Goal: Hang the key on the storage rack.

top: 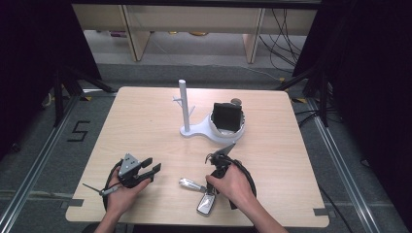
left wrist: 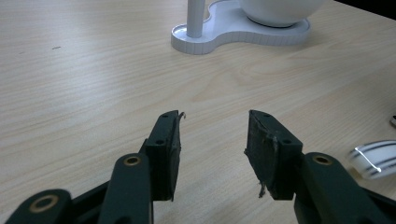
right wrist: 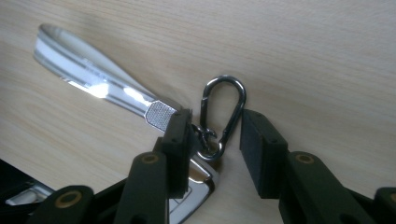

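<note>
Item: carabiner point(right wrist: 223, 116), lying between your right gripper point(right wrist: 212, 128) jaws (apart, not clamped), long axis pointing away. Left gripper point(left wrist: 212, 140): open, empty, farther off.

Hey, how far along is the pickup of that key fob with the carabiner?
Done: the right gripper has its open jaws around the carabiner of the key fob, which lies on the table. In hand: closing on it. Left: grip and lift; the left gripper waits open, and the white stand is bare.

The only readable sign is a black number 5 point(top: 78, 131), marked in tape on the grey floor point(top: 39, 145) left of the table. Nothing else carries readable writing.
</note>
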`<action>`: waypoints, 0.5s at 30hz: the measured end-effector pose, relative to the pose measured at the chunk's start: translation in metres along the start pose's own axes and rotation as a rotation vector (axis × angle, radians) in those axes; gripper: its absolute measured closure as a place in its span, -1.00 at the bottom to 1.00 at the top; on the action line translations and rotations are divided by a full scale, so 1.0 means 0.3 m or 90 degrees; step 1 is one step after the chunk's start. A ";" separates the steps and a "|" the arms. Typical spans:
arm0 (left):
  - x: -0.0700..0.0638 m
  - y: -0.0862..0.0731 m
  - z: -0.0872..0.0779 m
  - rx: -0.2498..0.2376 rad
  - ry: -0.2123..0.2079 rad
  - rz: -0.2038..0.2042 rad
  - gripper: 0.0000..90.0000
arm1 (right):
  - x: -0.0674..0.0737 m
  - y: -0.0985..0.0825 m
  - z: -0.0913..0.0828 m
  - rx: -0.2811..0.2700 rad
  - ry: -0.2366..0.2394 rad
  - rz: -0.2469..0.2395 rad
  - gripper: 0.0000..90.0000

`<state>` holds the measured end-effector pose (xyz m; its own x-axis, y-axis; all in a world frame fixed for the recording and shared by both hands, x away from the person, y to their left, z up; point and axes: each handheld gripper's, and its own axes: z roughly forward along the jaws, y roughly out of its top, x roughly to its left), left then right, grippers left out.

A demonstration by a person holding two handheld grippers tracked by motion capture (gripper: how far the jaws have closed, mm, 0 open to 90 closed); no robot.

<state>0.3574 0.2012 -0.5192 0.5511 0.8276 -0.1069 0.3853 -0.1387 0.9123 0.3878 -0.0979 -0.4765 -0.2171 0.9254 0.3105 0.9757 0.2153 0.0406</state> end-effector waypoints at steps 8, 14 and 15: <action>0.002 -0.001 0.000 0.000 0.001 0.001 0.20 | 0.004 0.025 0.002 -0.001 0.017 0.006 0.43; 0.001 -0.002 -0.001 0.001 0.000 0.001 0.20 | 0.011 0.040 0.006 0.000 0.011 0.015 0.41; 0.004 0.000 -0.001 0.000 0.002 0.012 0.20 | 0.014 0.042 0.006 0.001 0.011 0.012 0.42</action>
<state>0.3578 0.2022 -0.5192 0.5565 0.8262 -0.0879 0.3745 -0.1549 0.9142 0.3992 -0.0908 -0.4763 -0.1984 0.9237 0.3278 0.9795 0.1985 0.0336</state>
